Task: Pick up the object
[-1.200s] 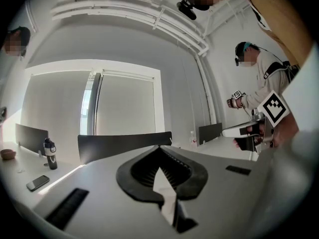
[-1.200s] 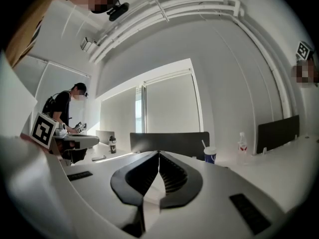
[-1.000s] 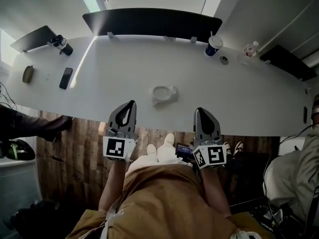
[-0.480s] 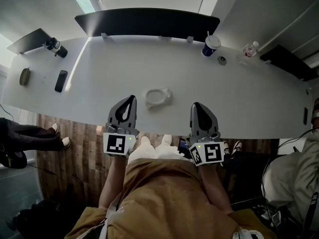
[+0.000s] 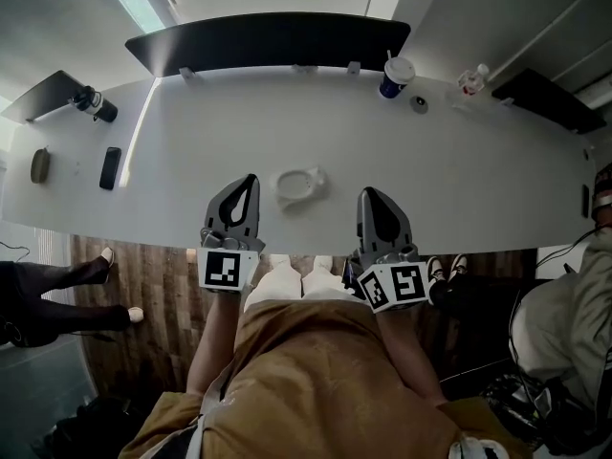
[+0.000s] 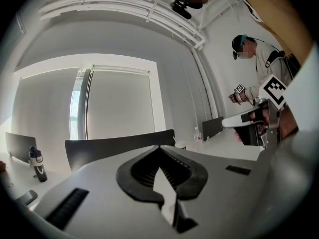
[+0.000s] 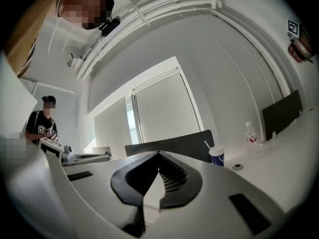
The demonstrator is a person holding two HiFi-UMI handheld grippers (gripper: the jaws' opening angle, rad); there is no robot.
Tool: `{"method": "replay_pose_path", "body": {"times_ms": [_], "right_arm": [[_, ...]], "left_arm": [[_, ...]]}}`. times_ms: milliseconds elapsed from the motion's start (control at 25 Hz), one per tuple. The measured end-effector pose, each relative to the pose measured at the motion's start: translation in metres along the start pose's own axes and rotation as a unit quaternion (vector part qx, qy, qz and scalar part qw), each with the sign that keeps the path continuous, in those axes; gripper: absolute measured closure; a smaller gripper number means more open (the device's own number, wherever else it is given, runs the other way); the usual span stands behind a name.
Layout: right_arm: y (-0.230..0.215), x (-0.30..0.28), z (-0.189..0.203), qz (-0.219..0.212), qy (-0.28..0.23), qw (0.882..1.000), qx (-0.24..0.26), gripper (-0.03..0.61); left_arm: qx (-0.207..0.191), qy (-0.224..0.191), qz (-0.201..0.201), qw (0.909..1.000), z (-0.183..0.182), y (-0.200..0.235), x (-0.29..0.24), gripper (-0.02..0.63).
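Head view shows the white object lying on the desk, just ahead and to the right of my left gripper and well left of my right gripper. Both grippers have their jaws pressed together on nothing. I judge the left should spread its jaws first, then straddle the object squarely before closing.

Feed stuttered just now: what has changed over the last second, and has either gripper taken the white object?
Both the left gripper and the right gripper have moved forward a little over the near edge of the table, toward the white object. Neither has taken hold of anything: both stay shut and empty. The white object lies where it was, untouched. A bystander's legs at the left have shifted.
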State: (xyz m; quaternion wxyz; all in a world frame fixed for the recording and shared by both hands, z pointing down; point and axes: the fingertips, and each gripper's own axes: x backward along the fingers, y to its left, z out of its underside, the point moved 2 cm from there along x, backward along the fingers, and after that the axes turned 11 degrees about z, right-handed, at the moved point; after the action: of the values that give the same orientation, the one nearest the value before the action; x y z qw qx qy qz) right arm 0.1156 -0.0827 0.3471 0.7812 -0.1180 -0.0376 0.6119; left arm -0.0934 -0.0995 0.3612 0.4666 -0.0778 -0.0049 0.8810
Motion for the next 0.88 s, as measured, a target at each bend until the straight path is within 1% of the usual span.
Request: {"method": "replay_pose_path", "body": {"times_ms": [80, 120, 200, 280, 440, 520, 680, 720, 800, 880], "right_arm": [[0.001, -0.001, 0.0, -0.009, 0.001, 0.999, -0.041, 0.569], [0.002, -0.002, 0.002, -0.017, 0.005, 0.997, -0.072, 0.569], [0.003, -0.004, 0.008, -0.027, 0.017, 0.99, -0.14, 0.569], [0.004, -0.007, 0.017, -0.026, 0.027, 0.98, -0.194, 0.569], [0.009, -0.011, 0.041, -0.017, 0.063, 0.966, -0.252, 0.569], [0.01, -0.013, 0.053, -0.011, 0.078, 0.956, -0.284, 0.569], [0.005, -0.012, 0.078, 0.009, 0.104, 0.925, -0.366, 0.569], [0.006, -0.014, 0.08, 0.004, 0.102, 0.92, -0.379, 0.569], [0.009, -0.016, 0.083, -0.005, 0.101, 0.914, -0.393, 0.569], [0.008, -0.017, 0.09, -0.005, 0.11, 0.906, -0.409, 0.569]], "left_arm": [[0.003, 0.007, 0.005, 1.0, 0.006, 0.002, -0.002, 0.607], [0.005, 0.01, 0.007, 0.9999, 0.009, 0.004, -0.001, 0.607], [0.009, 0.015, 0.01, 0.9998, 0.016, 0.008, 0.002, 0.607], [0.012, 0.019, 0.011, 0.9997, 0.02, 0.014, 0.006, 0.607], [0.019, 0.027, 0.01, 0.9994, 0.028, 0.025, 0.011, 0.607], [0.021, 0.03, 0.016, 0.9992, 0.031, 0.028, 0.009, 0.607], [0.024, 0.025, 0.021, 0.9992, 0.033, 0.03, 0.008, 0.607], [0.025, 0.026, 0.021, 0.9991, 0.034, 0.03, 0.008, 0.607], [0.026, 0.028, 0.023, 0.999, 0.036, 0.03, 0.007, 0.607], [0.029, 0.031, 0.024, 0.9988, 0.039, 0.03, 0.007, 0.607]]}}
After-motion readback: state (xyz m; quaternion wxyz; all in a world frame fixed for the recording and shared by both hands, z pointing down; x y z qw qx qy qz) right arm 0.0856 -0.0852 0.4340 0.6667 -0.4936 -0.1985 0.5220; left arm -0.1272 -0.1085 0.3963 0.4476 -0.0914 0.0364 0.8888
